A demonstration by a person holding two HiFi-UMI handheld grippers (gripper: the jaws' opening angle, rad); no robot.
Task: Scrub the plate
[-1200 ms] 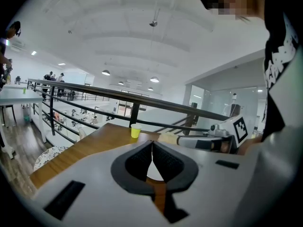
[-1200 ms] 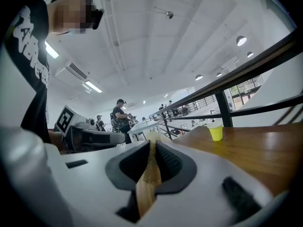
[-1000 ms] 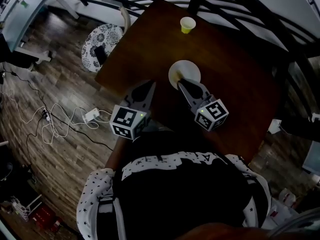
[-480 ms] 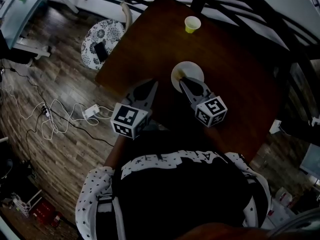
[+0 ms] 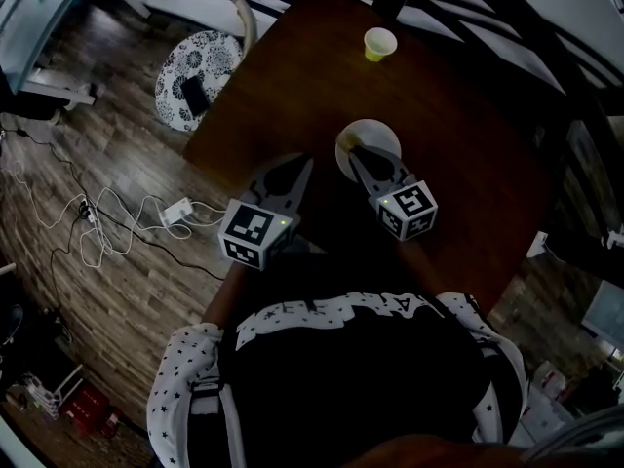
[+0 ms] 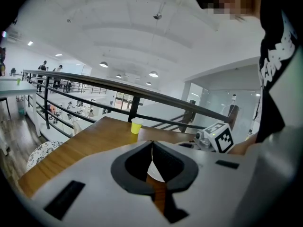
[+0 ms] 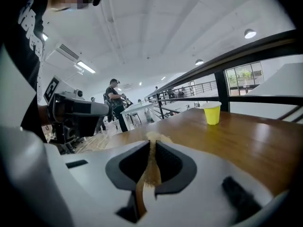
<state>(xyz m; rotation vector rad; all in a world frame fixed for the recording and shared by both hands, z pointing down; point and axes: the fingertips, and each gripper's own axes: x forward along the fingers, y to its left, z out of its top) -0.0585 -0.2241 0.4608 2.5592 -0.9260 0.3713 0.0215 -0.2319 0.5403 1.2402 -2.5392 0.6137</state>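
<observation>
I am keeping the right hand-held gripper clamped on a thin tan scrub pad, and the pad's frayed edge is poking out past the jaw tips. From the head view, this hand-held gripper is reaching over the near edge of the white plate, which is sitting on the dark wooden table. I cannot tell whether the pad is touching it. The left hand-held gripper is hovering just beside the plate, its jaws pressed together on nothing. A yellow cup is standing well beyond the plate, toward the railing.
</observation>
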